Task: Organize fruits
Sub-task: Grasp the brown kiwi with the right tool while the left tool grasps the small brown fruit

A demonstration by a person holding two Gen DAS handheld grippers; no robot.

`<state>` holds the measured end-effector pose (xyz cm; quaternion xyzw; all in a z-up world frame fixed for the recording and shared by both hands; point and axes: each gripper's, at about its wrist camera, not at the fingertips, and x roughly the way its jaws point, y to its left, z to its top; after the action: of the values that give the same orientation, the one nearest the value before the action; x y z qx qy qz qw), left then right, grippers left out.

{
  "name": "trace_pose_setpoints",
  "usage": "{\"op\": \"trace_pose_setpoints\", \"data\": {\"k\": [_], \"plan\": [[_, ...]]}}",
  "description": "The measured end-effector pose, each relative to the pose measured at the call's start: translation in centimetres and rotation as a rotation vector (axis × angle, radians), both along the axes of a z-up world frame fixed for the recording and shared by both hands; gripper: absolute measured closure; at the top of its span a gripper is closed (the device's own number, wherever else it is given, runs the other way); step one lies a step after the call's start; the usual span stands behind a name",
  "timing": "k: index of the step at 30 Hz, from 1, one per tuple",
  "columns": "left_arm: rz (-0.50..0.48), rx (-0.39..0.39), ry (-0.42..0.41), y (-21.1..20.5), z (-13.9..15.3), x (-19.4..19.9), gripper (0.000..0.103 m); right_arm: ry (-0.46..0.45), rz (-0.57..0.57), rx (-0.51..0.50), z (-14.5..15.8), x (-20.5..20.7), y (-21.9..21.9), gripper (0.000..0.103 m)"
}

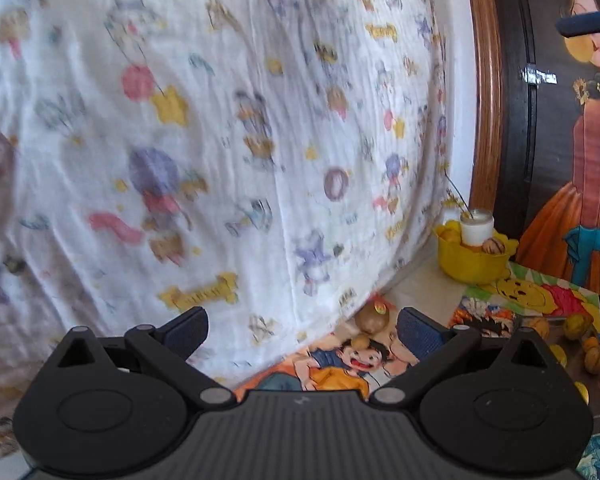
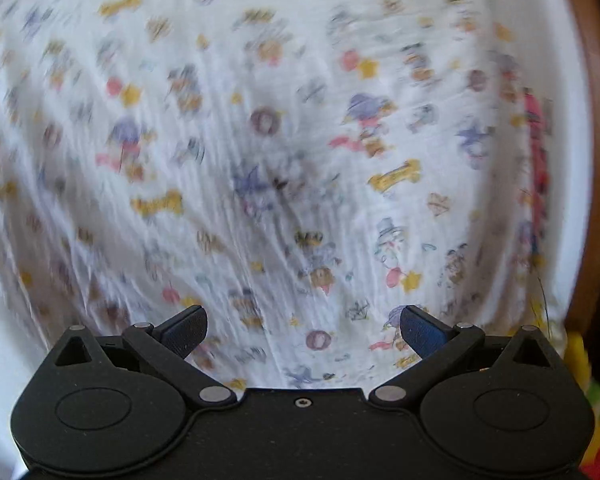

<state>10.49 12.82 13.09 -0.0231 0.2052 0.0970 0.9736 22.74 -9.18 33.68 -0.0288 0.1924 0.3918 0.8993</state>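
Left wrist view is showing the left gripper [image 1: 302,330] gaping wide and empty, with a round brownish stickered fruit [image 1: 372,317] sitting just ahead, slightly right. The right gripper [image 2: 303,330] is also hanging open, facing only the white cartoon-print cloth [image 2: 284,152], so I'm guessing the left is nearer.

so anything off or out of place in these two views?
Yes. A white jar sits in the yellow fruit bowl among the fruit. Loose fruit lies scattered on the cartoon mat, outside the bowl. Both open grippers face the printed sheet, holding nothing; the right view is motion-blurred.

No text can be read.
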Motion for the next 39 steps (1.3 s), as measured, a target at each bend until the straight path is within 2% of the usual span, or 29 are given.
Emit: {"op": "trace_pose_setpoints", "data": {"k": [4, 9, 15, 18, 21, 24, 31, 39], "plan": [[-0.089, -0.019, 0.026, -0.2, -2.7, 1.8, 0.0, 0.017, 0.016, -0.156, -5.3, 4.6, -0.4, 0.0], [-0.196, -0.035, 0.06, -0.7, -5.3, 5.3, 0.0, 0.117, 0.051, -0.337, -12.7, 11.3, -0.1, 0.001], [-0.236, 0.028, 0.148, -1.7, -8.9, 10.2, 0.0, 0.061, 0.132, -0.5, -21.3, 16.9, 1.0, 0.001], [-0.222, 0.045, 0.194, -2.0, -10.8, 12.7, 0.0, -0.005, 0.196, -0.566, -24.8, 19.0, 2.0, 0.004], [-0.215, 0.077, 0.225, -2.4, -12.2, 14.7, 0.001, -0.018, 0.257, -0.604, -27.6, 21.0, 2.8, 0.007], [-0.213, 0.105, 0.24, -2.8, -13.4, 16.3, 0.002, -0.043, 0.295, -0.634, -29.6, 22.7, 3.6, 0.012], [-0.221, 0.113, 0.264, -3.1, -15.0, 18.8, 0.011, -0.086, 0.385, -0.631, -32.1, 24.3, 4.5, 0.013], [-0.205, 0.093, 0.289, -3.0, -16.1, 21.0, 0.026, -0.226, 0.51, -0.685, -33.4, 24.5, 6.0, 0.019]]}}
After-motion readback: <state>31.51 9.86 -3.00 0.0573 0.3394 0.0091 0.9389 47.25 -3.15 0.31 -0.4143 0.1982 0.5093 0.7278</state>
